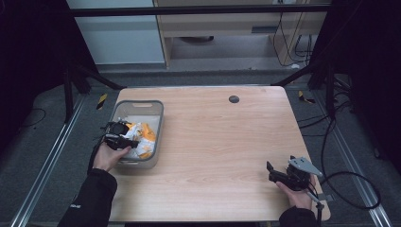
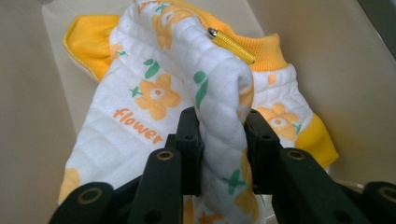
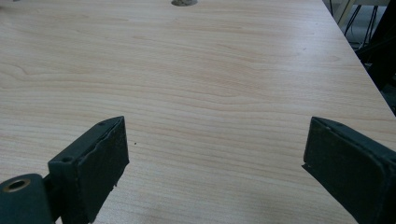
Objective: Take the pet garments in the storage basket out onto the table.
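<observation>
A white quilted garment printed with orange flowers and trimmed in yellow lies in a grey bin at the table's left. My left gripper reaches into the bin and is shut on a raised fold of the garment, with cloth pinched between both pads. A small yellow metal spring piece rests on top of the fold. In the high view the left gripper sits over the bin's near left part. My right gripper stands open above bare wood at the table's near right corner.
The wooden table has a round dark grommet near its far edge. The bin's beige walls close in on both sides of the garment. Cables trail off the table's right side onto the floor.
</observation>
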Motion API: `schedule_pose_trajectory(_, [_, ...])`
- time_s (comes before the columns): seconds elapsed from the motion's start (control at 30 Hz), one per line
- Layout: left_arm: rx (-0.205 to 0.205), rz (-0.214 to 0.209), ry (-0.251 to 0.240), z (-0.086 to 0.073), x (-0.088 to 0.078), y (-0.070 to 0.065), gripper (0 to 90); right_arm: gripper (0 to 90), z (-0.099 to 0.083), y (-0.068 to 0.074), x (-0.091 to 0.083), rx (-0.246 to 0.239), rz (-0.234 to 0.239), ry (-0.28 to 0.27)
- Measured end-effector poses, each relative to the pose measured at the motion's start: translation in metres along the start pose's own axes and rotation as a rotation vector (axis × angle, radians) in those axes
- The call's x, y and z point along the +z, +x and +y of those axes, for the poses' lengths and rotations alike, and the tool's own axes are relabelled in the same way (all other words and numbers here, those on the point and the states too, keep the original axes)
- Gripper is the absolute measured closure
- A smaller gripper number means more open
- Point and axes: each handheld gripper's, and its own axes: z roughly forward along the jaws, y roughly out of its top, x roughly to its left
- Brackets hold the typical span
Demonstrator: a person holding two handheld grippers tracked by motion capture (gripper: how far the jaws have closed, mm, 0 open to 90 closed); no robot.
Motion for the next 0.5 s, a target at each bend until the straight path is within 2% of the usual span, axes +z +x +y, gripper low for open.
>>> schedule_pose_trajectory(0.27, [0.003, -0.007, -0.018, 0.0, -0.007, 0.001, 74.5, 6.7, 0.0, 0.0, 0.0, 0.0, 0.0, 0.0])
schedule_pose_trajectory(0.5, [0.007, -0.002, -0.06, 0.006, -0.024, 0.002, 75.3, 6.8, 0.0, 0.0, 0.0, 0.0, -0.001, 0.0])
